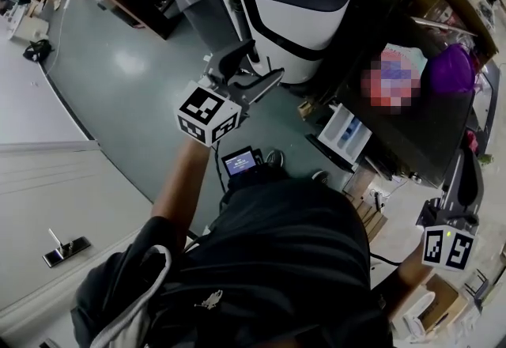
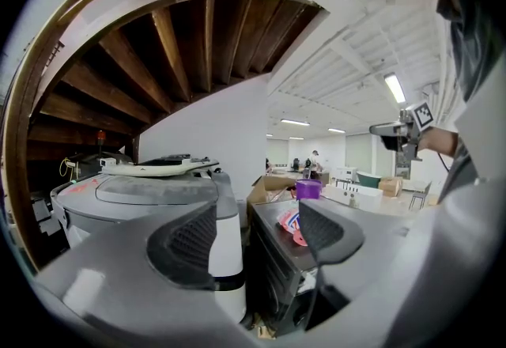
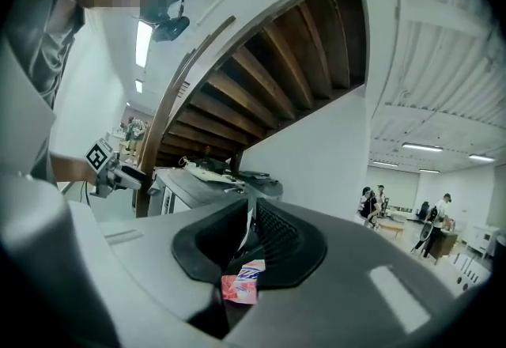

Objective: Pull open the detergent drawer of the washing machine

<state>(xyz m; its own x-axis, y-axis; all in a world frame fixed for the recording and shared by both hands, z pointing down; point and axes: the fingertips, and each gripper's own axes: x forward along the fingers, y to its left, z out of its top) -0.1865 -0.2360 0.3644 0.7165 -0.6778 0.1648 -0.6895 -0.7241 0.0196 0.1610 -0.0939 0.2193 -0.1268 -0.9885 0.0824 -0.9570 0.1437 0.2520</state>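
The right gripper (image 3: 251, 237) has its two fingers (image 3: 288, 240) pressed flat together, no gap at the tips. In the slit beneath them a pink-and-white sachet (image 3: 241, 285) shows; whether it is nipped there or only lies beyond the jaws, I cannot tell. The left gripper (image 2: 257, 229) holds its fingers (image 2: 190, 247) spread wide, with nothing but air between the ribbed pads. Through that gap show a white-and-grey machine (image 2: 225, 251) and, just beside it, the dark washing machine (image 2: 277, 275), with a printed packet (image 2: 291, 221) lying on its flat top and a purple container (image 2: 308, 189) further back.

In the head view the detergent drawer (image 1: 345, 133) stands pulled out from the front of the dark washing machine, a white tray with a blue compartment facing up. Neither gripper touches it. The left gripper is held up over the grey-green floor (image 1: 118, 77), to the left of the drawer and apart from it, its marker cube (image 1: 207, 113) towards the person. The right gripper is low at the picture's right edge, past the machine's near corner, well apart from the drawer. An open cardboard box (image 1: 443, 6) sits at the far end of the machine's top. Both gripper views show the dark wooden underside of a staircase (image 2: 158, 46) curving above the machines
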